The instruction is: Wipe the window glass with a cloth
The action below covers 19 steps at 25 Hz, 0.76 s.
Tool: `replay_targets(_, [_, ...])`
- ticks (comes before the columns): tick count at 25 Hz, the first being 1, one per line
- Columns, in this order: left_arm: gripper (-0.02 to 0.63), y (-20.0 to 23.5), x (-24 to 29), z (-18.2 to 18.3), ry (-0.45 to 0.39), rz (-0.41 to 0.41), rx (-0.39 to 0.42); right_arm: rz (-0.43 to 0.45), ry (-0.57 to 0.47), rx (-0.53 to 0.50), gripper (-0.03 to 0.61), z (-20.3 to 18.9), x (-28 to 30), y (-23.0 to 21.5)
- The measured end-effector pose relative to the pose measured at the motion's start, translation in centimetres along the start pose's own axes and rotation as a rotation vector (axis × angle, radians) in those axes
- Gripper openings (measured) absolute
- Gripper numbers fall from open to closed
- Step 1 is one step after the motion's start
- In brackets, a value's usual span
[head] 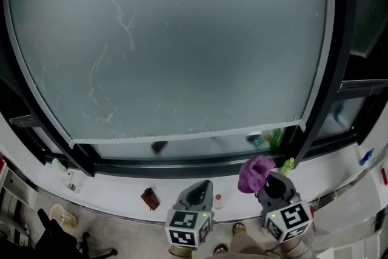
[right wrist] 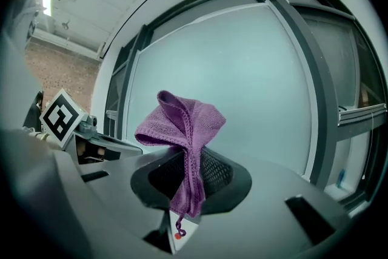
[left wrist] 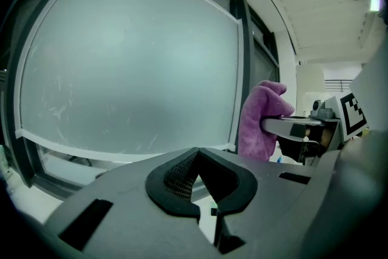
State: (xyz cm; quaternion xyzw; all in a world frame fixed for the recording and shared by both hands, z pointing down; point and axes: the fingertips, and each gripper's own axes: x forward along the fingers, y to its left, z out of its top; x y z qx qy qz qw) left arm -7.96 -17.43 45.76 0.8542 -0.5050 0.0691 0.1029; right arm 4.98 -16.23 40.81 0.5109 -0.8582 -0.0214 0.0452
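The large frosted window glass [head: 182, 39] fills the head view, with faint white streaks on its left half. My right gripper [head: 267, 181] is held below the pane's lower right corner and is shut on a purple cloth [head: 255, 172] that bunches up above its jaws. In the right gripper view the cloth [right wrist: 182, 124] stands up from the gripper [right wrist: 185, 158], short of the glass [right wrist: 242, 82]. My left gripper [head: 203, 186] is beside it to the left, shut and empty. Its own view shows the gripper [left wrist: 197, 154], the pane [left wrist: 121, 70] and the cloth [left wrist: 257, 124].
A white sill [head: 109, 191] runs under the window, carrying a small dark red object [head: 150, 198] and a small bottle [head: 217, 201]. Green bottles [head: 273, 137] stand by the dark frame post [head: 312, 124]. A narrower pane [head: 357, 112] lies to the right.
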Motion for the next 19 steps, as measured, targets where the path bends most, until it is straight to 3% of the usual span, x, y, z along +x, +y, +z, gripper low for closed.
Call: replay_targets(19, [0.005,1.2,1.7,-0.2,0.006,-0.017,-0.002,0.021,-0.009,0.003,0.054,-0.9,1.5,0.1])
